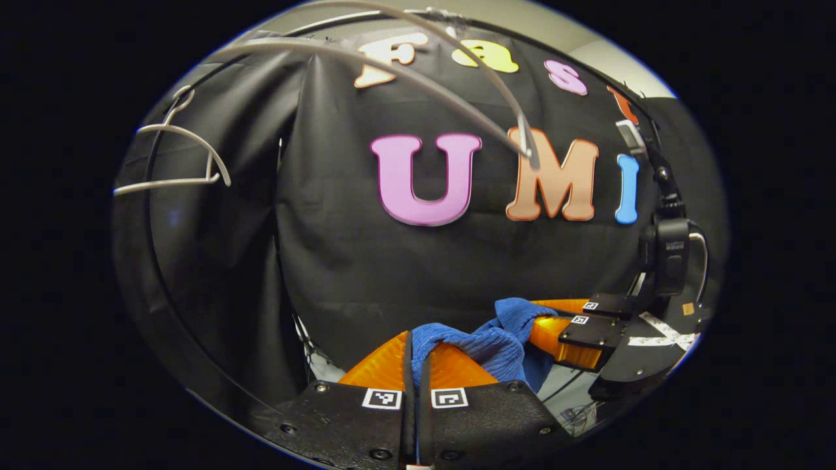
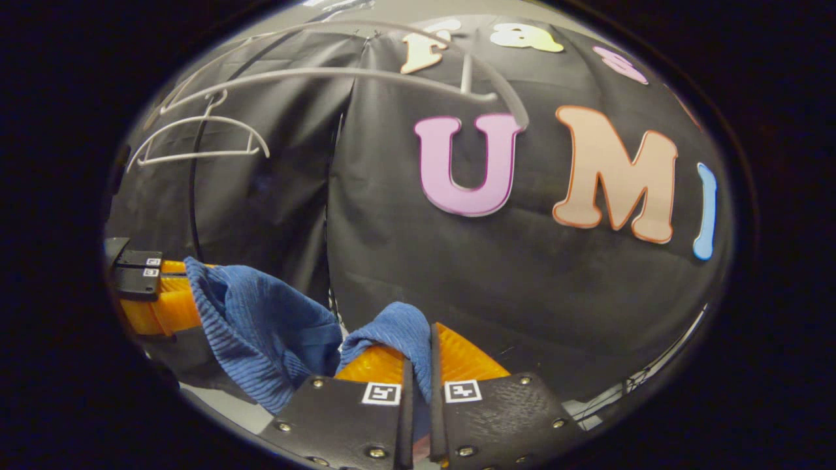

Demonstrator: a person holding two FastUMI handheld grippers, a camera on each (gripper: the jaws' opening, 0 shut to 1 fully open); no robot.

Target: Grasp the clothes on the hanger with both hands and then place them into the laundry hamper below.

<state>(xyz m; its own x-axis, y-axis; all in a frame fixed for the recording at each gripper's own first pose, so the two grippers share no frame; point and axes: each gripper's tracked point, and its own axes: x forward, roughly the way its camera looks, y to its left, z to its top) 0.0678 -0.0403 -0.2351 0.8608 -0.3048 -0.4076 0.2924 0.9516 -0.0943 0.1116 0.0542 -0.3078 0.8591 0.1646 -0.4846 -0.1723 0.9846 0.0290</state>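
**Blue garment pinched between both grippers, below the hangers**

In the left gripper view, the left gripper (image 1: 416, 365) sits at the bottom with its two fingers drawn almost together, and a fold of the blue ribbed knit garment (image 1: 486, 339) is caught in the narrow slit between them. The cloth bulges over the fingertips and runs off to the right, where it reaches the right gripper (image 1: 555, 329), seen farther off with its fingers closed on the other end of the fabric. The garment hangs in a short slack span between the two grippers.

In the right gripper view, the right gripper (image 2: 418, 362) has its fingers nearly closed on a bunched edge of the blue garment (image 2: 261, 326). From there the cloth dips and rises to the left, up to the left gripper (image 2: 163, 294), which grips it at the view's left edge.

Above, a thin pale wire hanger (image 1: 418, 72) arcs across the top of the left gripper view, bare and well apart from the cloth; in the right gripper view the same hanger (image 2: 339, 73) stretches overhead. A second white wire hanger (image 1: 183, 153) hangs to the upper left, also bare, and appears again in the right gripper view (image 2: 202, 140). Behind everything hangs the black cloth wall (image 1: 457, 261). The garment is held low, well beneath both hangers.
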